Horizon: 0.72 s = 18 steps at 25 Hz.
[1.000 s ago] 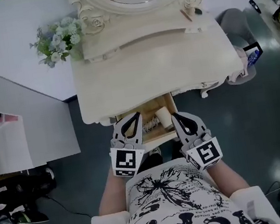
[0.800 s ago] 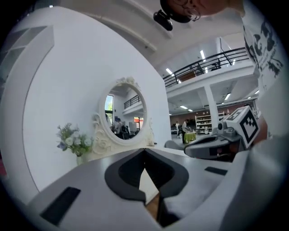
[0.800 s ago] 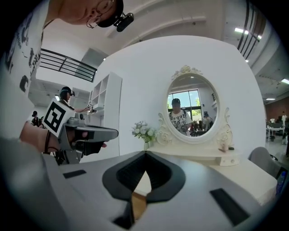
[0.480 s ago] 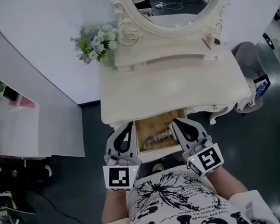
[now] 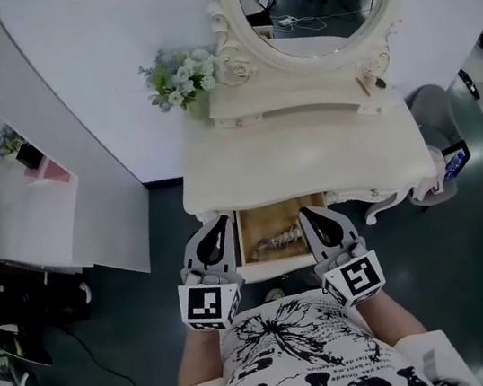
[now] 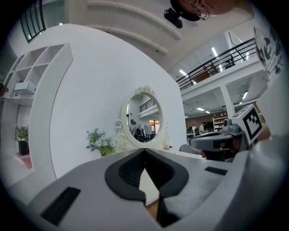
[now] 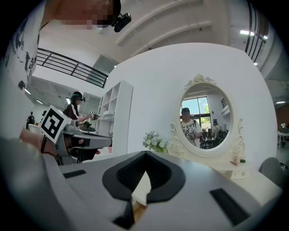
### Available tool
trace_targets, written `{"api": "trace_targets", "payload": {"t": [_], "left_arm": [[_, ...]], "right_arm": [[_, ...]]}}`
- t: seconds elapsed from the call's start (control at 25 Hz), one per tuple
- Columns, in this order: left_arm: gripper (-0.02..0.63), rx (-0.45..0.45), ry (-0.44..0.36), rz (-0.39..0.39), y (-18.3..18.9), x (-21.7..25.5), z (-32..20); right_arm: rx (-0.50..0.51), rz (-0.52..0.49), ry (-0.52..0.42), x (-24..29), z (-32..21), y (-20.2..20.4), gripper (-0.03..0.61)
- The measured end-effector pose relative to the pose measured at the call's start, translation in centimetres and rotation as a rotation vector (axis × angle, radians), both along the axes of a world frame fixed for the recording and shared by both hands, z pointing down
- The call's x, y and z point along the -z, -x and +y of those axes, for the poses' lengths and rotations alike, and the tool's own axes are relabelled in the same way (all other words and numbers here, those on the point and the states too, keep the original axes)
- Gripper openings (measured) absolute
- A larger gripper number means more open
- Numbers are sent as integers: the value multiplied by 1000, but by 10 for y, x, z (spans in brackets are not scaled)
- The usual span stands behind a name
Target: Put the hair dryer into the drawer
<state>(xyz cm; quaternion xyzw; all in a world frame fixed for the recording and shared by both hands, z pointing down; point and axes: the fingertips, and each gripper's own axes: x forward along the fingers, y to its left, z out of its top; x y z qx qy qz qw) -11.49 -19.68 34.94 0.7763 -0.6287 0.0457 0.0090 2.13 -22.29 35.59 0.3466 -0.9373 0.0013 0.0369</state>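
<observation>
The cream dressing table (image 5: 309, 159) has its middle drawer (image 5: 276, 267) pulled out towards me. A pale hair dryer (image 5: 276, 240) with its cord lies inside the drawer. My left gripper (image 5: 224, 221) is at the drawer's left front corner, shut and holding nothing. My right gripper (image 5: 302, 212) is at the right front corner; its jaws meet and it is empty too. In the left gripper view the left gripper (image 6: 144, 150) points level at the table and mirror. The right gripper (image 7: 145, 154) does the same in the right gripper view. Neither gripper touches the dryer.
An oval mirror (image 5: 316, 3) stands at the back of the table, with a vase of flowers (image 5: 180, 77) at its left. Small items (image 5: 376, 83) lie on the raised shelf. White shelving (image 5: 34, 202) stands to the left and a grey chair (image 5: 433, 112) to the right.
Both grippers have lifted from over the open drawer to its front corners. The head view has tipped up and now shows the whole mirror. The dryer stays in the drawer.
</observation>
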Motion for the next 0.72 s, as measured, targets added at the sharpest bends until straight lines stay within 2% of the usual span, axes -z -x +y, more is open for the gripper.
{"api": "trace_targets", "payload": {"t": [0.28, 0.52, 0.72], "left_arm": [[21, -10, -17, -19, -3, 4, -1], [21, -33, -41, 13, -9, 3, 0], [21, -39, -47, 11, -11, 10, -2]], "right_arm": [[-10, -2, 3, 0, 0, -2, 9], [-13, -4, -28, 2, 3, -3, 9], [-27, -8, -34, 8, 1, -7, 9]]}}
